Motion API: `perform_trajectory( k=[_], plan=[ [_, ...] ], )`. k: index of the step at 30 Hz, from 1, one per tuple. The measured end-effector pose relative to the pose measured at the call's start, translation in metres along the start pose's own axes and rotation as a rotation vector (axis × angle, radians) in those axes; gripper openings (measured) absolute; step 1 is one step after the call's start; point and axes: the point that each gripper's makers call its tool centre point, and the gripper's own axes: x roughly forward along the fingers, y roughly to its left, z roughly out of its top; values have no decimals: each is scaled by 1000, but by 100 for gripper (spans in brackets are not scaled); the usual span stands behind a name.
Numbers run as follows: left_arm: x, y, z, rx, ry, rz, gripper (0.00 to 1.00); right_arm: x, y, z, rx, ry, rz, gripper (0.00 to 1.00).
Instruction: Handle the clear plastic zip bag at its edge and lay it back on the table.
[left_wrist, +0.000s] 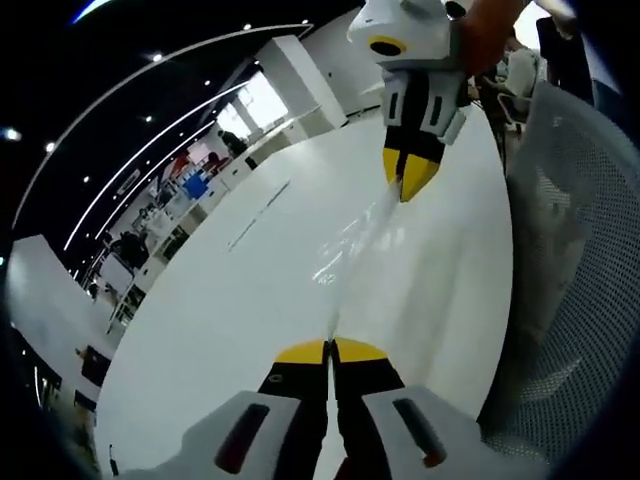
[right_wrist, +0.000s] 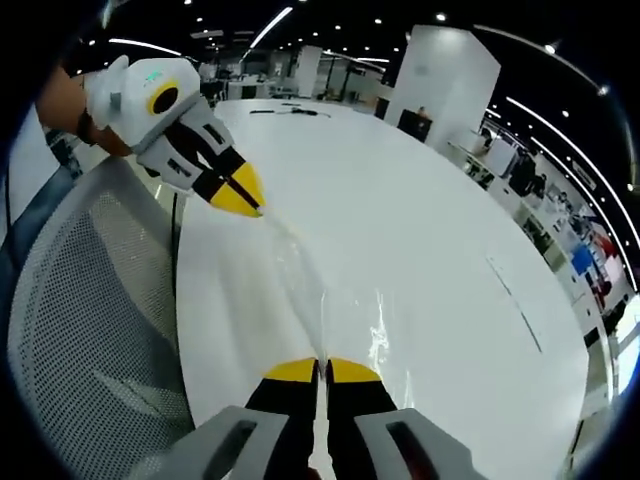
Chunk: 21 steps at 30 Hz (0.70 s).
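A: In the left gripper view, how do the jaws stand?

B: The left gripper (left_wrist: 330, 350) has its yellow-tipped jaws pressed together with no gap to speak of, pinching the near edge of the clear zip bag (left_wrist: 352, 245). The bag runs away from them as a glossy, almost see-through strip above the white worktop (left_wrist: 230, 300). At its far end the right gripper (left_wrist: 408, 180) comes in from the top, its jaws likewise closed on the bag's opposite edge.

A: Is the bag lying down?

B: It looks stretched between the two grippers; whether its middle touches the worktop I cannot tell. A grey mesh chair back (left_wrist: 575, 270) stands beside the worktop.

A: And the right gripper view?

B: The same, mirrored. The right gripper (right_wrist: 322, 368) shows its jaws squeezed shut on the bag's edge (right_wrist: 335, 310), the film wrinkled and shining just ahead of the tips. The bag narrows toward the left gripper (right_wrist: 245, 200), whose yellow jaws are clamped together on the far edge. The mesh chair (right_wrist: 95, 320) sits just beside the worktop (right_wrist: 420, 200) rim.
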Motion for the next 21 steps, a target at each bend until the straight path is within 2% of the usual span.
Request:
perform_trajectory(
  k=[21],
  plan=[
    [-13, -12, 29, 8, -33, -3, 0, 7, -16, -14, 28, 40, -57, 0]
  ],
)
